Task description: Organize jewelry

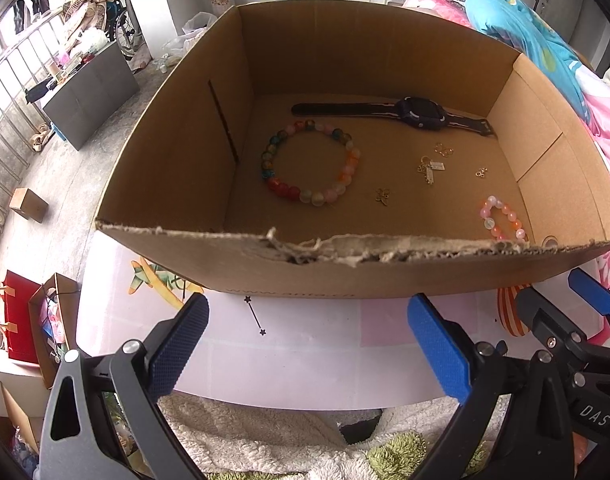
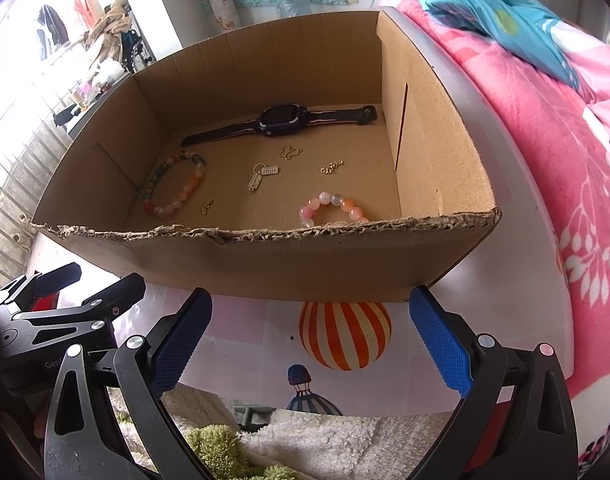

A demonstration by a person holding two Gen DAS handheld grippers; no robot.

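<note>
Both tongs, left tongs and right tongs, gape wide, holding nothing. The bead bracelet, mid-frame in the cardboard box, looks light and slippery. Pinch its beads.

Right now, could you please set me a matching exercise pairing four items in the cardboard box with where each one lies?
Items:
1. watch
2. large multicoloured bead bracelet
3. small pink bead bracelet
4. silver keyring charm

Places:
A. by the torn near wall, right side
B. along the far wall
C. mid-floor, between the two bracelets
D. left part of the floor

Pairs: 1-B, 2-D, 3-A, 4-C
</note>
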